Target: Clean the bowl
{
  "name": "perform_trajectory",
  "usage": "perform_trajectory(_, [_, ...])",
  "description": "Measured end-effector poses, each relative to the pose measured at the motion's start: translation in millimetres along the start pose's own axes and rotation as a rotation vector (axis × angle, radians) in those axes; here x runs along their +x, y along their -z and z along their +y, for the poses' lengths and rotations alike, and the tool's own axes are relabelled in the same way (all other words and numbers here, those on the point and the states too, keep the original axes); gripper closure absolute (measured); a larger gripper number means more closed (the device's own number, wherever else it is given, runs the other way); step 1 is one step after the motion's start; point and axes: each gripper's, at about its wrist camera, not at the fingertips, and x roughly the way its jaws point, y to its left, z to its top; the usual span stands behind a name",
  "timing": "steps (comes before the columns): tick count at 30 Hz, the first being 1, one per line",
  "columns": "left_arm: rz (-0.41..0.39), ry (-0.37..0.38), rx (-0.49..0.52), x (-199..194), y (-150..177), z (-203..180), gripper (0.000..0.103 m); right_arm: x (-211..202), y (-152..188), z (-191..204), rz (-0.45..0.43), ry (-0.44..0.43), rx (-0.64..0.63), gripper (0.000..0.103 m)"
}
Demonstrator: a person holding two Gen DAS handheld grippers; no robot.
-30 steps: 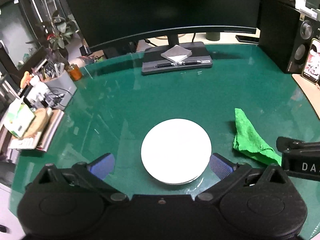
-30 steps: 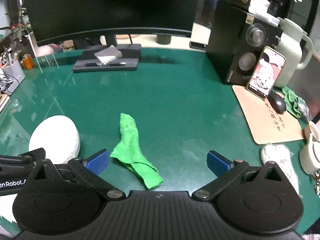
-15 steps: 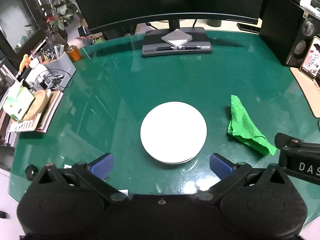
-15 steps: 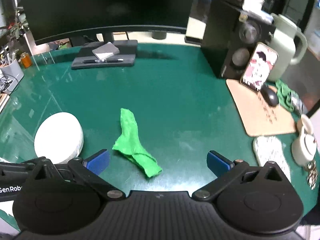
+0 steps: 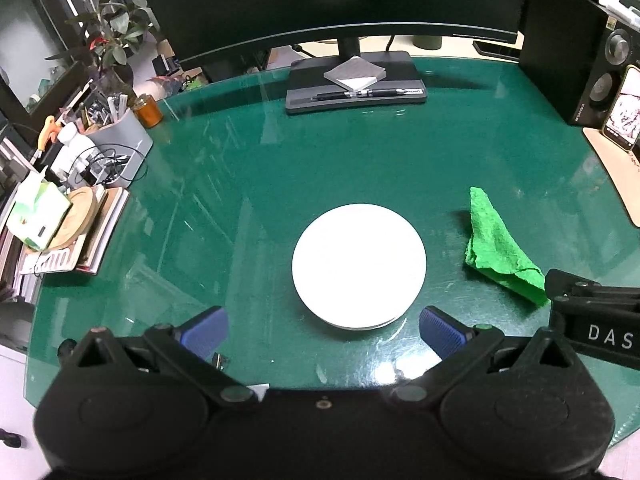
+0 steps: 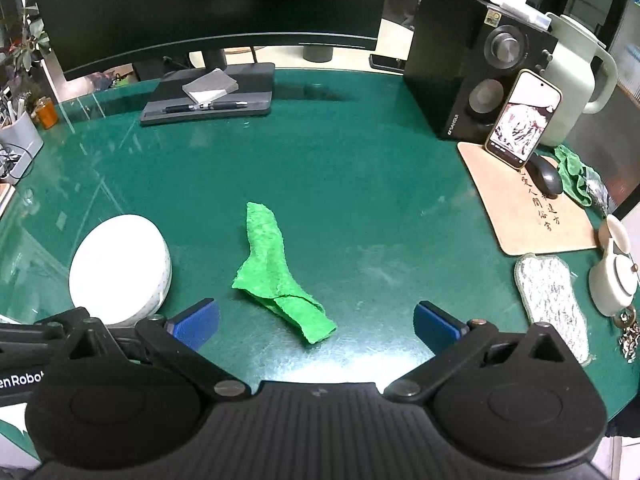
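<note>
A white bowl (image 5: 359,265) rests on the green glass table (image 5: 320,168), apparently upside down, just ahead of my left gripper (image 5: 323,330), which is open and holds nothing. A crumpled green cloth (image 5: 498,248) lies to the bowl's right. In the right wrist view the same cloth (image 6: 276,276) lies just ahead of my open, empty right gripper (image 6: 317,322), and the bowl (image 6: 120,270) sits at the left. The right gripper's black body (image 5: 592,316) shows at the right edge of the left wrist view.
A monitor stand (image 5: 356,84) with a notepad and pen sits at the back. A speaker (image 6: 472,68), phone (image 6: 522,118), mouse (image 6: 545,174), beige mat (image 6: 532,208) and teapot (image 6: 614,276) crowd the right. A pen holder (image 5: 116,140) and books (image 5: 60,236) fill the left edge.
Both grippers have drawn back and up from the table, so the bowl and cloth sit farther from the fingers. Bowl and cloth have not moved; both grippers stay open.
</note>
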Motion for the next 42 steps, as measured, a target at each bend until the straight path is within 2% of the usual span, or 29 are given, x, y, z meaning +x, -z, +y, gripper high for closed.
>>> perform_trajectory(13, [0.003, 0.006, -0.011, 0.9, 4.0, 0.6, 0.001, 1.3, 1.6, -4.0, 0.007, 0.000, 0.020, 0.000])
perform_trajectory(42, [-0.070, 0.013, -0.074, -13.3, 11.1, 5.4, 0.001, 1.0, 5.0, -4.9, -0.002, -0.023, 0.013, 0.000])
